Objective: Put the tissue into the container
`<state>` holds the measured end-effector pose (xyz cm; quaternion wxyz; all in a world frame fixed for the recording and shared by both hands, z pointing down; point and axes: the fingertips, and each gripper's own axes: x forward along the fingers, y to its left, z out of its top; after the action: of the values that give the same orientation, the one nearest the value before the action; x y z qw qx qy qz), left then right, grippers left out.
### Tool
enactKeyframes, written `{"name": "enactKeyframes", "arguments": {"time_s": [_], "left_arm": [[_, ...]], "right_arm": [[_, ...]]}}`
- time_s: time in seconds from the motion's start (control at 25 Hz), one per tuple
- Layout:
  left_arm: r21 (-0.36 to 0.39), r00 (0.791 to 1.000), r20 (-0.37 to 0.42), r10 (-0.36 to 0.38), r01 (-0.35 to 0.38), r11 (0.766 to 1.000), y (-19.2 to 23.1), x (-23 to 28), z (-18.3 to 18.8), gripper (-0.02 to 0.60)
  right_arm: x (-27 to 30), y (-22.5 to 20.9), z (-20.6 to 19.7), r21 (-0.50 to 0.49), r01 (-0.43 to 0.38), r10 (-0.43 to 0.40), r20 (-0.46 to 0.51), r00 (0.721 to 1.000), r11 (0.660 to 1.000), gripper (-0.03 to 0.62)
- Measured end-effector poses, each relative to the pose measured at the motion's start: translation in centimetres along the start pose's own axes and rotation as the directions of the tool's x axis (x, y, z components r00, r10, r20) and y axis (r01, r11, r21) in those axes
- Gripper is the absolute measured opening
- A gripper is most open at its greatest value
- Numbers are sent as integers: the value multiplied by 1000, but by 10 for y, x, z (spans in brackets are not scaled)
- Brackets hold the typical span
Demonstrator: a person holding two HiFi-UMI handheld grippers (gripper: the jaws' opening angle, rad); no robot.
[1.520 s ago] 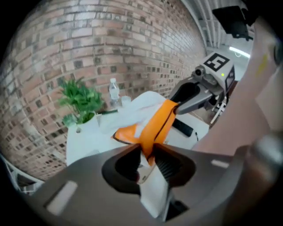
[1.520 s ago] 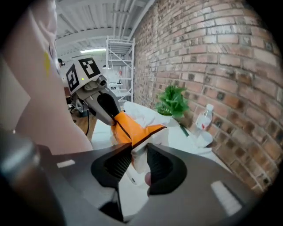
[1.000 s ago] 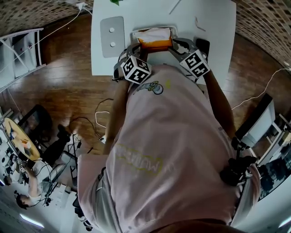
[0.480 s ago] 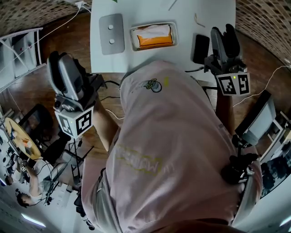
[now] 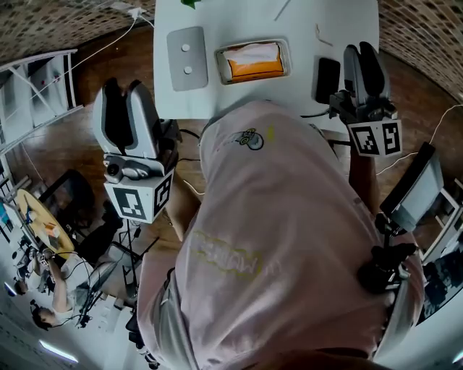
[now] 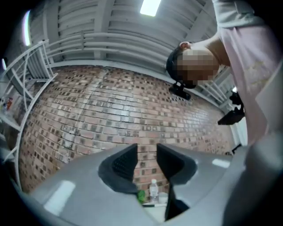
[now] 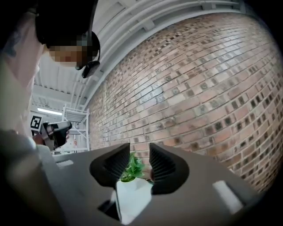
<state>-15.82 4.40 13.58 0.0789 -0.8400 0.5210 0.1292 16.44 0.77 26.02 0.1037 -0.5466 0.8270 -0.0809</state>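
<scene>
In the head view the tissue pack (image 5: 252, 61), orange and white, lies inside the rectangular container (image 5: 221, 66) on the white table (image 5: 347, 22). My left gripper (image 5: 124, 90) is held off the table's left side, over the wooden floor, well away from the container. My right gripper (image 5: 360, 49) is at the table's right edge, also apart from it. In the left gripper view the left gripper (image 6: 146, 161) stands open with only brick wall between its fingers. The right gripper (image 7: 139, 163) is open too, with nothing in it.
A grey lid (image 5: 187, 48) lies left of the container and a black flat object (image 5: 327, 70) to its right. A water bottle (image 6: 153, 192) and a green plant (image 7: 131, 170) stand at the table's far side by the brick wall. The person's shirt (image 5: 275, 238) hides the near table edge.
Both grippers have let go of the tissue pack, which now rests in the container. They have drawn back and apart, the left out over the floor, the right to the table's right edge.
</scene>
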Motion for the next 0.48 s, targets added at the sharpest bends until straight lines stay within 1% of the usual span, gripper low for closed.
{"name": "enactKeyframes", "arguments": {"time_s": [0.08, 0.2, 0.28, 0.36, 0.44, 0.48], "left_arm": [[29, 999, -36, -36, 37, 999, -6, 3, -6, 132], [44, 994, -82, -75, 79, 996, -12, 5, -14, 132], [75, 987, -137, -83, 94, 993, -12, 1, -27, 132], [119, 979, -187, -81, 104, 987, -11, 0, -40, 132], [117, 973, -211, -93, 119, 986, -13, 3, -46, 132], [107, 968, -225, -113, 140, 984, -15, 4, -49, 132]], "right_arm": [[2, 6, 1, -19, -21, 21, 4, 1000, 1000, 141], [5, 9, 0, -49, -30, 30, 3, 1000, 998, 141], [5, 8, -2, -76, -26, 26, -4, 1000, 997, 126], [5, 7, -3, -78, -25, 24, -6, 1000, 997, 126], [6, 9, -4, -94, -31, 30, -15, 999, 995, 126], [8, 12, -5, -134, -47, 43, -31, 999, 990, 124]]}}
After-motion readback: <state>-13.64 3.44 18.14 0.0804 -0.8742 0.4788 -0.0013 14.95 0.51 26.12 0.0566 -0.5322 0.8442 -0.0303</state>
